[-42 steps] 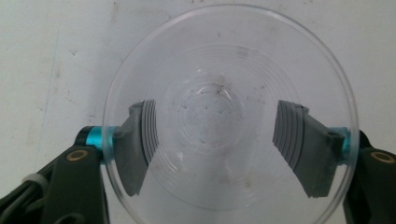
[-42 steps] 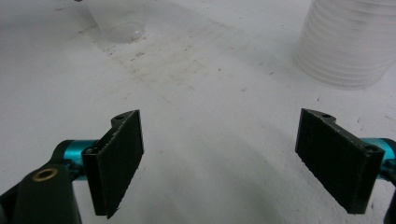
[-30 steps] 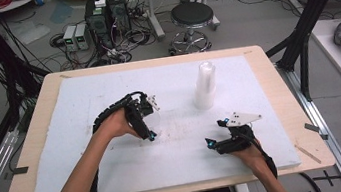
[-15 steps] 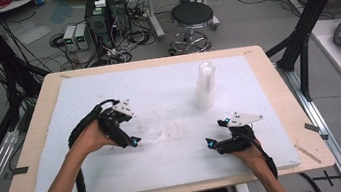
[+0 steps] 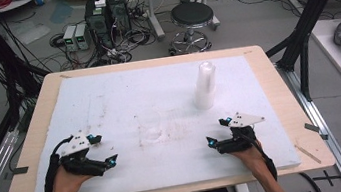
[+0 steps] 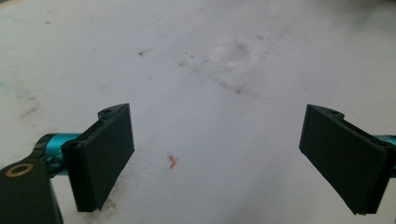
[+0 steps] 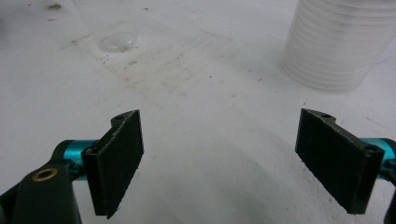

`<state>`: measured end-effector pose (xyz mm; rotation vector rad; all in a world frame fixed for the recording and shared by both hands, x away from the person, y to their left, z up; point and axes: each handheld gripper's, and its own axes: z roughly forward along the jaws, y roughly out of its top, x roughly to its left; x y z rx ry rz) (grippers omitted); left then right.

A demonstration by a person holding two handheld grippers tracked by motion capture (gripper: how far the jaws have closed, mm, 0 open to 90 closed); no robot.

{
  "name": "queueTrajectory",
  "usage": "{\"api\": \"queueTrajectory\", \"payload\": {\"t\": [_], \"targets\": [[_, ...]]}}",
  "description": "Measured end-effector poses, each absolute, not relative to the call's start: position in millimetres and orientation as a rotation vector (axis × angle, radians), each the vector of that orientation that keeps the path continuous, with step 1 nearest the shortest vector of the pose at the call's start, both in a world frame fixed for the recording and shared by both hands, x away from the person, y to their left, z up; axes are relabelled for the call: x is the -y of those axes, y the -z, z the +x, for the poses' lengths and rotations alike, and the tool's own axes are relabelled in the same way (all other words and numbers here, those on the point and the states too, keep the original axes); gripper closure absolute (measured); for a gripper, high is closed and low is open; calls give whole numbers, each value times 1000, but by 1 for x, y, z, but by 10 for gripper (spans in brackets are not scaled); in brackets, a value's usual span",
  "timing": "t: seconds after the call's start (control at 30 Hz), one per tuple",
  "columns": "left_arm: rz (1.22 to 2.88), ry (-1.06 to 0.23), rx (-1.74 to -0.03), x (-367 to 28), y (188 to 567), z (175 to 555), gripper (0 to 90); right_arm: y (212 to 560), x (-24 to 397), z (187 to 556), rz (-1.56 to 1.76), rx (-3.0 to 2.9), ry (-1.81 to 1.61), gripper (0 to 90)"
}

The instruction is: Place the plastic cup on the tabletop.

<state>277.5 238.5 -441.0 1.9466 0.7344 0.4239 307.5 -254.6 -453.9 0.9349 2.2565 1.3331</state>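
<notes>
A single clear plastic cup (image 5: 151, 125) stands upright on the white foam board (image 5: 108, 99), its round base showing faintly in both gripper views (image 6: 228, 52) (image 7: 117, 42); it is so transparent in the high view that its outline is partly a guess. A tall stack of clear ribbed plastic cups (image 5: 205, 85) stands beyond the single cup and to its right, well apart from it.

Taking the single cup as the landmark, the left gripper (image 5: 106, 149) lies nearer the person and to its left, the right gripper (image 5: 217, 131) nearer the person and to its right. Both rest low on the board near its front edge, pointing inward and forward, with the cup roughly between their lines of aim. The two look about equally far from it, the left perhaps slightly nearer. The stack is closer to the right gripper (image 7: 219, 163).

Both pairs of jaws stand wide apart with only bare board between them (image 6: 215, 163).
</notes>
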Motion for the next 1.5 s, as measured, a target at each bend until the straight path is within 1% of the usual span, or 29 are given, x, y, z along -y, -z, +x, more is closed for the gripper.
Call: {"api": "queueTrajectory", "payload": {"t": [0.13, 0.3, 0.8, 1.03, 1.5], "targets": [[1870, -498, -787, -245, 451, 270, 101, 454, 255, 307, 933, -2243, -1332, 149], [1802, -530, -826, -248, 457, 268, 101, 454, 256, 305, 932, -2215, -1346, 149], [1771, -584, -815, -246, 463, 264, 110, 453, 259, 304, 954, -2190, -1371, 149], [1729, -623, -814, -248, 465, 260, 118, 453, 259, 304, 959, -2180, -1369, 149], [1720, -636, -819, -253, 466, 259, 122, 453, 260, 303, 966, -2158, -1383, 149]]}}
